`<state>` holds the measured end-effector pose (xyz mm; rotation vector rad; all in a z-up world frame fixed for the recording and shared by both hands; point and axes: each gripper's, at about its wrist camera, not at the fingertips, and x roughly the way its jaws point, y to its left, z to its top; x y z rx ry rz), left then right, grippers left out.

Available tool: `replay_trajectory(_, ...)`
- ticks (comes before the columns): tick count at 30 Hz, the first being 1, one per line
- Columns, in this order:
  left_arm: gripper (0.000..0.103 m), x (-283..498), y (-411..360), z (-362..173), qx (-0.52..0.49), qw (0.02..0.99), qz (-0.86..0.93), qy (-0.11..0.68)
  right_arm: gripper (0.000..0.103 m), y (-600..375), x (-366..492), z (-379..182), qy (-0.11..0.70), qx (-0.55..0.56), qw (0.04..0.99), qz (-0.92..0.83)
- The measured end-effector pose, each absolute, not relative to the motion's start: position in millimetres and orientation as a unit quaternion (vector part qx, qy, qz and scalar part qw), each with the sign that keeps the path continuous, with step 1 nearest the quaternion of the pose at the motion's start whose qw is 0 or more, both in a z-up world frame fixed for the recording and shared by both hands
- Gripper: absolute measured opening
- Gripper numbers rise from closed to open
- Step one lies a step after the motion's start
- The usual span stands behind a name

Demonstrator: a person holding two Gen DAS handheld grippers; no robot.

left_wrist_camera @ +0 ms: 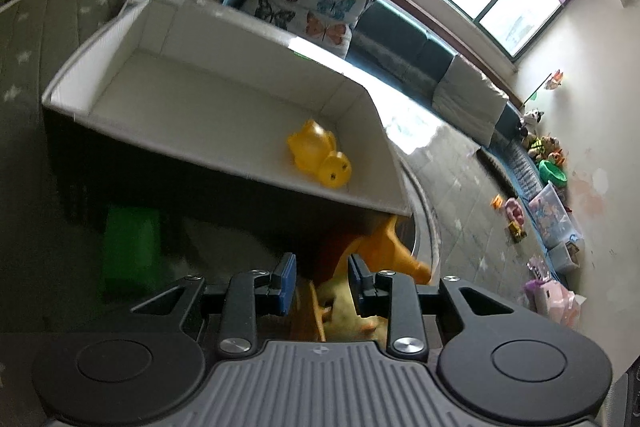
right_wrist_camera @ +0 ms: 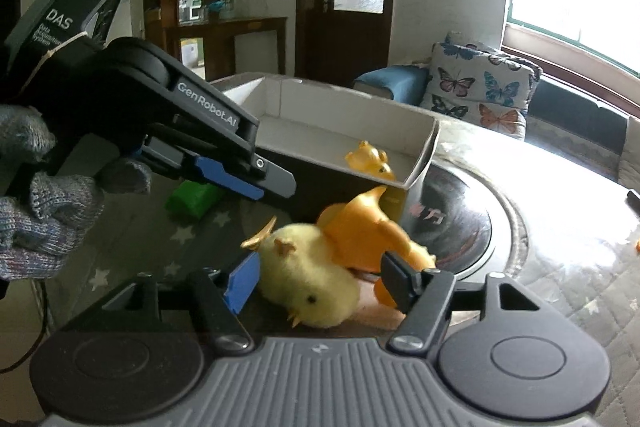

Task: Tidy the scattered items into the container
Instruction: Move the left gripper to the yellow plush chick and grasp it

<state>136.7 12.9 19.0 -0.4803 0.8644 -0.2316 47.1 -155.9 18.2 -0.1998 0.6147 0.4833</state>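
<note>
Left wrist view: the left gripper [left_wrist_camera: 322,281] sits low in the centre of the frame, its blue pads spread with nothing pinched between them. Beyond the fingers lie an orange plastic toy [left_wrist_camera: 394,251] and, blurred at the bottom centre, a fluffy yellow chick [left_wrist_camera: 348,311]. The white-lined storage box [left_wrist_camera: 224,39] fills the upper left; a yellow rubber duck [left_wrist_camera: 318,157] already rests at its lower right end. A green block [left_wrist_camera: 130,247] lies at the left, outside the box.

Right wrist view: the right gripper [right_wrist_camera: 320,283] is at the lower centre, jaws spread, straddling the chick [right_wrist_camera: 310,283] without pressing it. The orange toy [right_wrist_camera: 366,231] leans against the chick's far side, close to the box wall [right_wrist_camera: 426,155]. The left gripper [right_wrist_camera: 256,187] reaches in from the upper left, held by a gloved hand [right_wrist_camera: 44,211], with the green block [right_wrist_camera: 194,199] just beyond it.

To grasp well, I judge the right gripper should centre on the chick's body, close gently since plush compresses, and lift clear of the orange toy before swinging over the box rim.
</note>
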Motion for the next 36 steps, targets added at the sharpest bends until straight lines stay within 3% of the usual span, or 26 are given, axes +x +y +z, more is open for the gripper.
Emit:
replay_trajectory(22, 0.03, 137, 22, -2, -0.285, 0.841, -0.132, 0.442, 0.067, -146, 59, -10, 0.346, -0.079, 0.903, 0.241)
replay_trajectory(36, 0.03, 124, 33, 3, -0.274, 0.837, -0.141, 0.451, 0.059, -141, 43, -2, 0.362, -0.067, 0.886, 0.284)
